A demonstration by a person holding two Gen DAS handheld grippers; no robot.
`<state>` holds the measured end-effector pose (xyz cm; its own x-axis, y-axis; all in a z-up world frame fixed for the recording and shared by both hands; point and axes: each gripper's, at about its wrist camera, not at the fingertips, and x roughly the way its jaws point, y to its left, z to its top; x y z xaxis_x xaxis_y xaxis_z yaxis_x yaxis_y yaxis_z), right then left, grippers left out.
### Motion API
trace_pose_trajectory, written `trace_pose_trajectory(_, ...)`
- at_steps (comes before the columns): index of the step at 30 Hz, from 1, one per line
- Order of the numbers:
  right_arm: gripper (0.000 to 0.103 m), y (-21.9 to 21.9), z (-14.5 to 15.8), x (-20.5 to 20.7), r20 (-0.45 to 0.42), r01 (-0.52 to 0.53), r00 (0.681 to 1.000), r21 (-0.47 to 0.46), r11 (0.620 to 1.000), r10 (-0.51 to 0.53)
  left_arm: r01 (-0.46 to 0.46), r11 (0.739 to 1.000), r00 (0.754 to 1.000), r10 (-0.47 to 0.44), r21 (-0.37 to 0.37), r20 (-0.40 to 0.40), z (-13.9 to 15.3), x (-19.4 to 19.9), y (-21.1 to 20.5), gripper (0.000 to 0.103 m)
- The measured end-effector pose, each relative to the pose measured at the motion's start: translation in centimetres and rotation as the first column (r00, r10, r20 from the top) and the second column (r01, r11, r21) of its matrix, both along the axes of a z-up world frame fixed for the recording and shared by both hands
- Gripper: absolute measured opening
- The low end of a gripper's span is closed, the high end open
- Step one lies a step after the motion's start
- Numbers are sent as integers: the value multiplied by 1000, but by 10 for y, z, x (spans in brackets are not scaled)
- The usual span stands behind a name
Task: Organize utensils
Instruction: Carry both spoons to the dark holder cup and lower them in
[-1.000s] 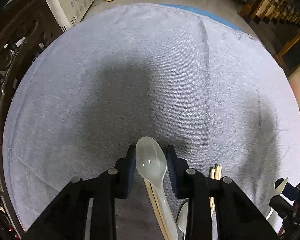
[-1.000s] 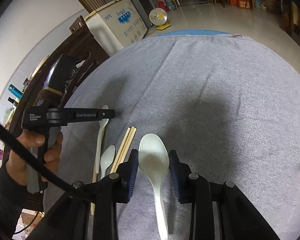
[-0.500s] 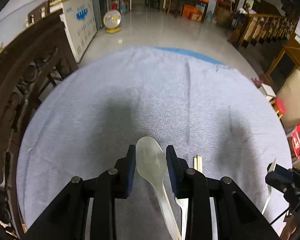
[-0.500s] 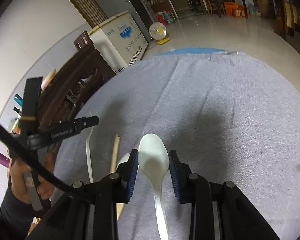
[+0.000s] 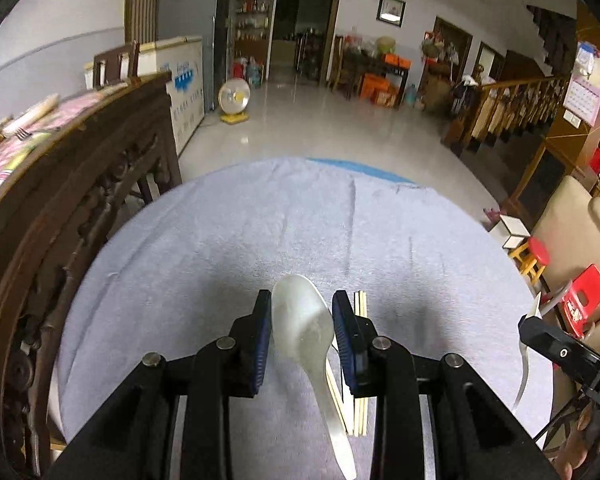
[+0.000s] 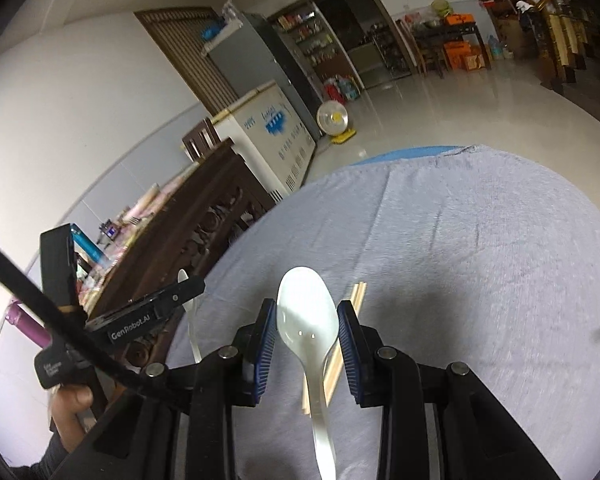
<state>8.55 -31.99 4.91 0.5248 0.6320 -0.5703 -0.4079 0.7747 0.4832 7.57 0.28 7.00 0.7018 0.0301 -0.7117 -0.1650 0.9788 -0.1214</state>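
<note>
My left gripper (image 5: 302, 306) is shut on the bowl of a translucent white spoon (image 5: 300, 328), its handle trailing back under the gripper. My right gripper (image 6: 307, 312) is shut on the bowl of a second white spoon (image 6: 306, 320). Both hang above the round table's grey cloth (image 5: 260, 220). A bundle of wooden chopsticks (image 5: 360, 364) lies on the cloth just beneath, chopsticks (image 6: 356, 294) in the right wrist view too. The left gripper (image 6: 180, 292) with its spoon (image 6: 192, 320) shows at that view's left, in a hand. The right gripper (image 5: 540, 328) shows at the left wrist view's right edge.
A dark carved wooden cabinet (image 5: 80, 200) stands close along the table's left side, with a white chest freezer (image 6: 272, 136) behind it. A fan (image 5: 234, 98) sits on the tiled floor beyond. Red stools (image 5: 580, 292) and a beige chair (image 5: 572, 232) are at the right.
Both grippers have risen and tilted upward with their spoons still held, so the table looks farther away and more of the room shows. The chopsticks stay on the cloth.
</note>
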Motion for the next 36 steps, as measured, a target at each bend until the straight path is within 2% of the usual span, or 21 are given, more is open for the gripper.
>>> trace_pose_trajectory(9, 33, 6, 22, -55, 97, 18, 995, 25, 1000, -20, -5, 1000, 998, 5, 8, 69, 16, -38, -3, 31)
trace_pose_trajectory(23, 33, 3, 40, -114, 187, 38, 981, 87, 995, -53, 0, 1000, 989, -3, 22, 145, 28, -82, -15, 31)
trace_pose_trajectory(36, 33, 3, 26, -137, 211, 59, 974, 137, 989, -87, 2, 1000, 981, 0, -8, 194, 20, -112, -19, 31)
